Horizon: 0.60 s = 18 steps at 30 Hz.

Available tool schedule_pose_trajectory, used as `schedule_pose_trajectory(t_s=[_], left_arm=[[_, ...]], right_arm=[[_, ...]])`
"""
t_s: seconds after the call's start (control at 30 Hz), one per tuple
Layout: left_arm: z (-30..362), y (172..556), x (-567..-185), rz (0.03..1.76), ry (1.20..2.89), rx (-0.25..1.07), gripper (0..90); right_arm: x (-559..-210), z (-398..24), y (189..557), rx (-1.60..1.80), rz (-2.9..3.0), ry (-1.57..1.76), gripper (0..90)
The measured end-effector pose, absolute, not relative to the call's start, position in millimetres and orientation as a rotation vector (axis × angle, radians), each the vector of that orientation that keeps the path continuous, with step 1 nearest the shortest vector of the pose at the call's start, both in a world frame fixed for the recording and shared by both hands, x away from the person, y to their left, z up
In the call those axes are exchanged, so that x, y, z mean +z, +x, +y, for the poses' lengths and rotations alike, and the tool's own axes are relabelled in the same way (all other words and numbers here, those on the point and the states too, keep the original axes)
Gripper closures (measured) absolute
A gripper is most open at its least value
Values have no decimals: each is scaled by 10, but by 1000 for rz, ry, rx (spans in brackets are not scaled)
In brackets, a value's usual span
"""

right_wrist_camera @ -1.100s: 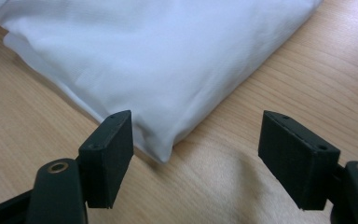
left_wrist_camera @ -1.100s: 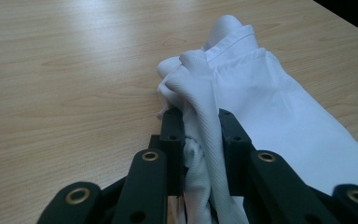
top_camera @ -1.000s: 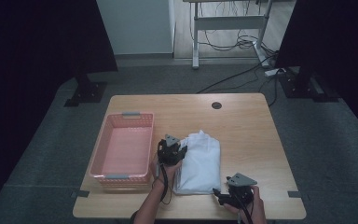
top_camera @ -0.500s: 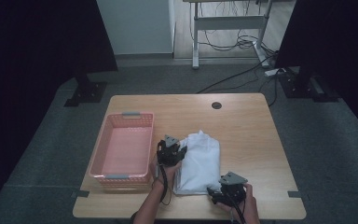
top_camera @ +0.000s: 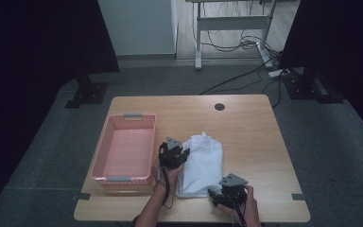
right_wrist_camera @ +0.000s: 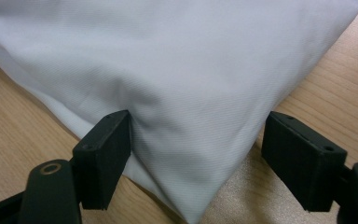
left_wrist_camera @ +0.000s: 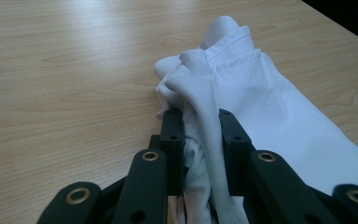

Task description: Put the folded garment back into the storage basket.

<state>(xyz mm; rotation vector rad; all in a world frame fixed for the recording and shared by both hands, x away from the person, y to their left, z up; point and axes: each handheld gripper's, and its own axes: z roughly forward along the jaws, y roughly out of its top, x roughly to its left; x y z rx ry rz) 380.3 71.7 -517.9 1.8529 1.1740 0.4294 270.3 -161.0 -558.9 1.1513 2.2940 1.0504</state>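
Observation:
A folded white garment [top_camera: 202, 163] lies on the wooden table [top_camera: 250, 137], right of a pink basket [top_camera: 124, 153]. My left gripper [top_camera: 180, 153] is at the garment's left edge, shut on a bunched fold of the white cloth [left_wrist_camera: 200, 116] near the collar. My right gripper [top_camera: 213, 194] is at the garment's near right corner, open. In the right gripper view that corner [right_wrist_camera: 191, 154] sits between the two spread jaws, the left one touching the cloth.
The pink basket holds nothing and stands at the table's left. A round cable hole [top_camera: 220, 107] is near the far edge. Behind the table are a desk frame with cables [top_camera: 236, 33] and black stand bases on grey carpet.
My right gripper has moved left along the table's near edge to the garment's corner. The left gripper has kept its hold on the cloth in place.

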Motion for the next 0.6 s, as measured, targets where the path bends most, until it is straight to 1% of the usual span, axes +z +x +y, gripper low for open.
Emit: schedule_pose_trajectory(t_s=[0.07, 0.17, 0.33, 0.4, 0.5, 0.6], left_arm=[[717, 3800, -5180, 1176, 1847, 428, 747], [720, 3792, -5172, 1173, 1842, 421, 748], [721, 3782, -5150, 1164, 1841, 417, 749], [719, 3779, -5146, 1160, 1842, 417, 749], [715, 3773, -5135, 1155, 1839, 415, 750], [706, 3765, -5123, 1151, 1834, 413, 751]], right_arm=[[-5589, -1611, 2705, 1060, 2298, 1153, 278], [-5585, -1607, 2701, 1070, 2298, 1145, 353], [-5565, -1586, 2692, 1070, 2287, 1107, 582], [-5554, -1580, 2692, 1061, 2281, 1089, 636], [-5547, -1569, 2685, 1067, 2261, 1070, 692], [-5526, -1555, 2676, 1070, 2249, 1048, 719]])
